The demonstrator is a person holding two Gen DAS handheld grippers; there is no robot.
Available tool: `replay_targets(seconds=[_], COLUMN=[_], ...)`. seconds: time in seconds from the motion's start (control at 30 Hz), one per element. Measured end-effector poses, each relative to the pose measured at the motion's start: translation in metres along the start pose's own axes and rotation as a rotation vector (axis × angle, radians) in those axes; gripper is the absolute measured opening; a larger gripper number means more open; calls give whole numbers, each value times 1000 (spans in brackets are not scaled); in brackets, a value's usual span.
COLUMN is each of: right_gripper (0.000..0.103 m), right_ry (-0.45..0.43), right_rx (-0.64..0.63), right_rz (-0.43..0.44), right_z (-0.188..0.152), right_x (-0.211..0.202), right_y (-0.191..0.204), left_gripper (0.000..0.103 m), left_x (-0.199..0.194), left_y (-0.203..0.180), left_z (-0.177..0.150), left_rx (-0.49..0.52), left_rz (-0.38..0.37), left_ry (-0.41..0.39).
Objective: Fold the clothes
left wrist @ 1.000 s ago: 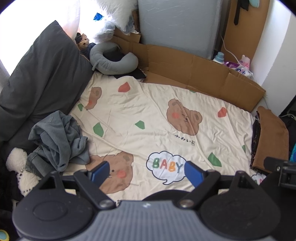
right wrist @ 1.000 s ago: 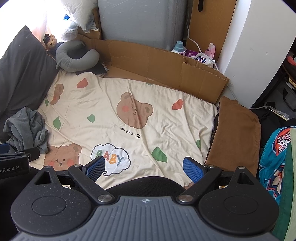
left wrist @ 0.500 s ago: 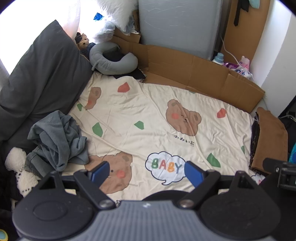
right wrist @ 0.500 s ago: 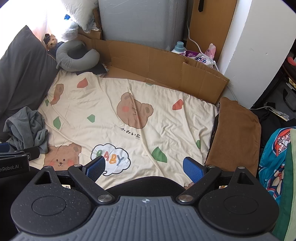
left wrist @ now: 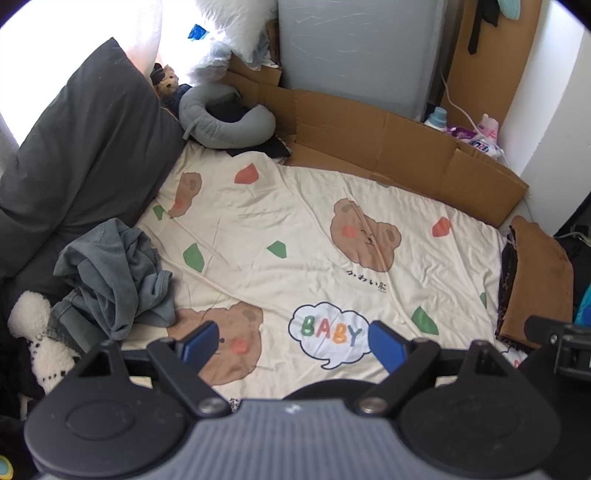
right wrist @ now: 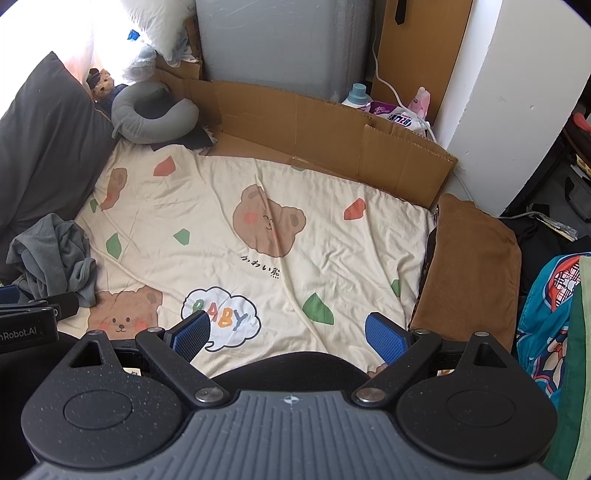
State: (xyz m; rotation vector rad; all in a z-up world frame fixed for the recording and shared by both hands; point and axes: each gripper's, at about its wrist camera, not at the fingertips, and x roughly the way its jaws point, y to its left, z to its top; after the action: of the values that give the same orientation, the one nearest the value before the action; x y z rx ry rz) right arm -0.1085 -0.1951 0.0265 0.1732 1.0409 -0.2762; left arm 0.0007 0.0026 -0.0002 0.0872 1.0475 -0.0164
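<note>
Almost nothing has shifted since the earlier frames. We hold the left gripper (left wrist: pixel 291 341) and right gripper (right wrist: pixel 288 338) spread and empty over the bear sheet (left wrist: pixel 295 240). The crumpled grey garment (left wrist: pixel 110 273) lies far left, nearest our left gripper, a shapeless heap.

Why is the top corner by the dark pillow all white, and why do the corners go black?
Left wrist view: daylight washes out the window beside the dark pillow. Right wrist view: the same glare. In both, the fisheye lens bends straight edges and leaves black corners; the sheet stays sharp.
</note>
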Motion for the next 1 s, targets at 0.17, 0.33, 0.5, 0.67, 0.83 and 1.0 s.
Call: replay_targets(seconds=[0.17,0.33,0.5,0.67,0.83,1.0], right_gripper=[95,95,95,95,95,95], right_ry=[-4,-9,-15,-14,-16,-31], right_rx=[4,11,12,-9,-3,-4], right_rz=[4,11,10,0,-1,-17], right_z=[0,0,-1,-1,-1,-4], right_x=[-1,-1,-2,-1,-2,-5], right_y=[-1,-3,-3,1,1,1], left_gripper=[89,89,89,90,90,93], left_x=[0,0,0,0,-1,-3], left_y=[3,5,6,5,7,9], left_z=[0,0,-1,-1,-1,-1], left_rx=[-1,-4,-9,-2,-6,-12], left_rz=[-14,-17,-23,-22,-28,-51], left_ry=[1,0,-4,-6,-7,-2])
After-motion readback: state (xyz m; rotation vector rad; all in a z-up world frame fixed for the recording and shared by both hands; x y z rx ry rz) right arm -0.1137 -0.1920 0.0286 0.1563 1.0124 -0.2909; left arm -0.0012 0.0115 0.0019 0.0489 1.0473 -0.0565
